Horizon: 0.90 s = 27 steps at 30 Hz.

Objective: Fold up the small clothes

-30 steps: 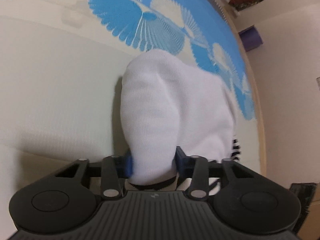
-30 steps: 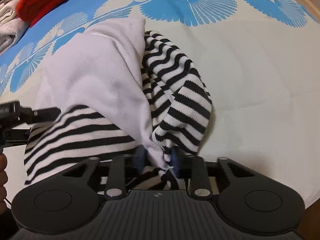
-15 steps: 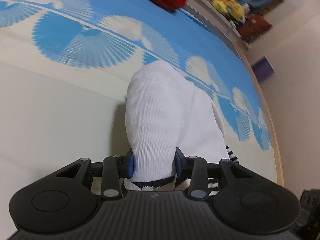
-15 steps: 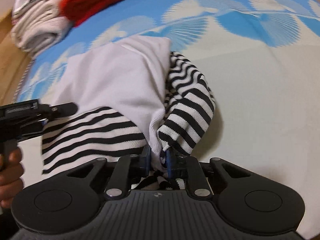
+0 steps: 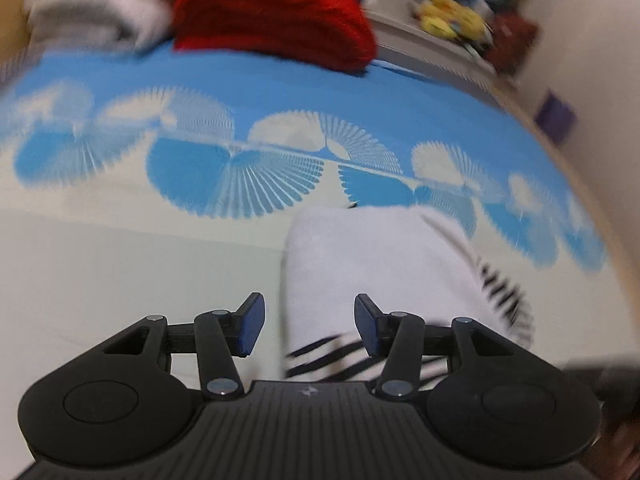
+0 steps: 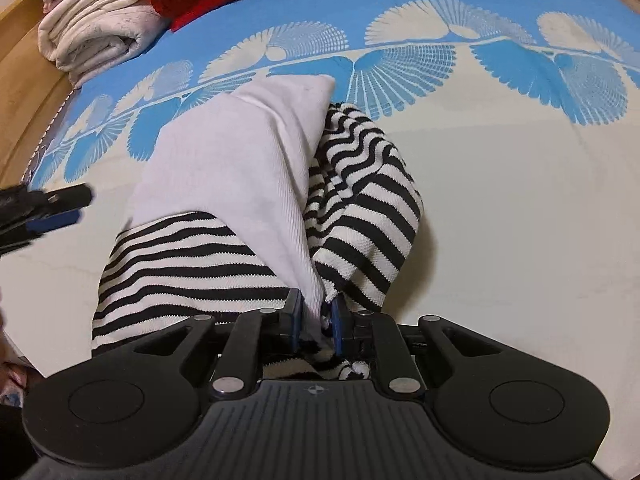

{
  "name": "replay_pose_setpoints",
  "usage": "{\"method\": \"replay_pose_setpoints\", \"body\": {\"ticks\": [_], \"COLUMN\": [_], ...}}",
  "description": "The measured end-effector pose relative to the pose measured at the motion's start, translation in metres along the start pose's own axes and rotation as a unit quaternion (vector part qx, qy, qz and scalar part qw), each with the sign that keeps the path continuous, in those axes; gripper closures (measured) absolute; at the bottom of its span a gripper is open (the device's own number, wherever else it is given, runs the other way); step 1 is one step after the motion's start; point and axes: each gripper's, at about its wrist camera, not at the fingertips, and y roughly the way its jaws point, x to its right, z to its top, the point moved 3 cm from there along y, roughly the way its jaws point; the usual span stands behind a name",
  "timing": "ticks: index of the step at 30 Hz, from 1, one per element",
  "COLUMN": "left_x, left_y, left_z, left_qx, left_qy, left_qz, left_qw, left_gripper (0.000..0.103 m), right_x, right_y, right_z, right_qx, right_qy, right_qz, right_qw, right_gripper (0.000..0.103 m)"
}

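Observation:
A small white garment with black-and-white striped parts (image 6: pixel 224 184) lies folded on the bed; it also shows in the left wrist view (image 5: pixel 372 264). My right gripper (image 6: pixel 316 316) is shut on a bunched white and striped edge of it at its near right side. My left gripper (image 5: pixel 310 326) is open, its blue pads (image 5: pixel 252 322) apart, with the garment's near left edge lying loose between them. From the right wrist view the left gripper (image 6: pixel 48 210) sits at the far left, just off the garment.
The bed cover (image 6: pixel 520 200) is cream near me and blue with white fan shapes farther away. A folded red garment (image 5: pixel 272 16) and folded white cloths (image 6: pixel 96 28) lie at the far edge. A wooden bed edge (image 6: pixel 24 64) runs along the left.
My left gripper has opened and let go of the white garment, and its view has swung toward the red pile. My right gripper stays shut on the garment.

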Motion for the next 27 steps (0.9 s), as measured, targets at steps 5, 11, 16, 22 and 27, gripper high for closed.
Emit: {"method": "replay_pose_setpoints", "body": {"ticks": [5,11,16,22,27], "left_x": [-0.019,-0.029,-0.003,0.02,0.012], "left_y": [-0.012,-0.004,0.006,0.012,0.012], "left_z": [-0.031,-0.037,-0.044,-0.06,-0.06], "left_qx": [0.002,-0.027,-0.054,-0.068,-0.066], "left_qy": [-0.017,-0.042,0.001,0.054,0.03], "left_qz": [-0.007,-0.028,-0.076,-0.061,-0.051], "left_qw": [0.9998,0.9983,0.9956,0.9944,0.9961], "left_gripper": [0.063,0.067,0.067,0.067,0.067], "right_x": [-0.003,0.004,0.007,-0.002,0.0], "right_y": [-0.012,-0.035,-0.033,-0.008,-0.001], "right_z": [-0.002,-0.003,-0.005,-0.006,0.009], "right_qx": [0.02,0.062,0.049,0.013,0.034], "right_qy": [0.0,0.031,0.023,-0.042,-0.019], "right_qz": [0.004,0.003,0.026,-0.01,0.003], "right_qw": [1.0,0.998,0.998,0.999,0.999], "right_gripper": [0.088,0.08,0.078,0.061,0.051]}}
